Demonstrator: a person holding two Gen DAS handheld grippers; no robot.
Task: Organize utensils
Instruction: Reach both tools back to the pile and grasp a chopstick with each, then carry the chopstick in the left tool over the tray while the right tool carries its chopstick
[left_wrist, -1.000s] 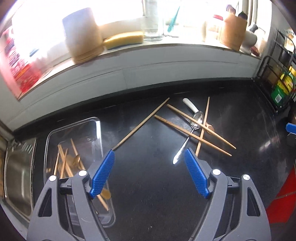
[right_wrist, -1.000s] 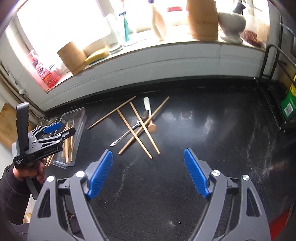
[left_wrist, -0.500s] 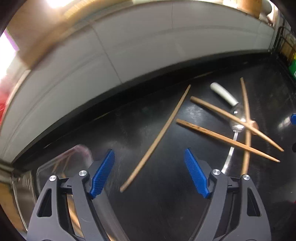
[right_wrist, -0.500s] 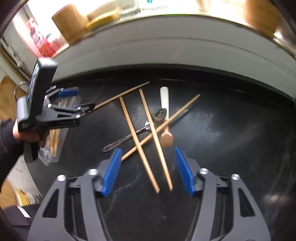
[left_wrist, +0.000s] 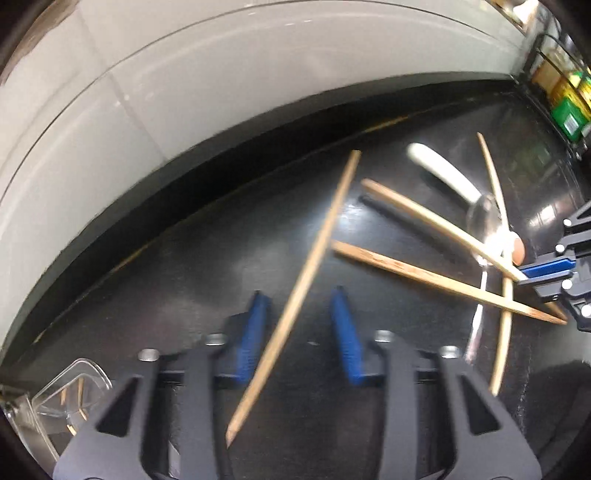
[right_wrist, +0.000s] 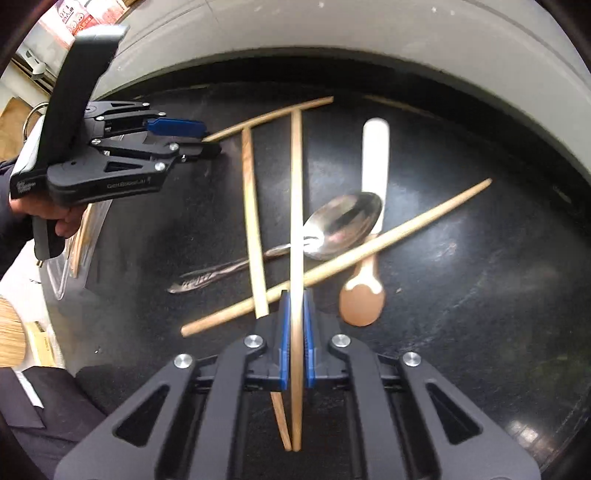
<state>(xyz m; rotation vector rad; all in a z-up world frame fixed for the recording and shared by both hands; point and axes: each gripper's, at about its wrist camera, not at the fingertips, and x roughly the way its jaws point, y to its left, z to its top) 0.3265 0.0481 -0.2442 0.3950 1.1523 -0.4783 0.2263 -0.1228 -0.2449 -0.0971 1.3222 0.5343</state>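
- The left wrist view is smeared by blur, so edges there are soft; the lower end of the chopstick (left_wrist: 295, 295) between the left gripper (left_wrist: 301, 332) pads runs down past the gripper body, and a clear tray (left_wrist: 79, 384) is cut off at the bottom-left corner.
- In the right wrist view the tray sits mostly behind the left gripper (right_wrist: 207, 142) and the hand (right_wrist: 61, 219) holding it; only a glassy wall shows.
- Count on the black counter (right_wrist: 480, 295): five wooden chopsticks, one metal spoon (right_wrist: 340, 225), one wooden spoon with a white handle (right_wrist: 364, 299).
- The tray holds a few thin wooden sticks; how many I cannot tell.
- Left gripper: its blue pads have just been drawing together and stand either side of the long slanting chopstick with a gap on each side, not yet pinching it.
- Right gripper (right_wrist: 295, 332): its pads have just been drawing together and are clenched on one upright chopstick (right_wrist: 295, 206), which crosses over the metal spoon's neck and another slanting chopstick (right_wrist: 332, 264).
- A further chopstick (right_wrist: 253, 229) lies just left of the gripped one, its end near the pads.
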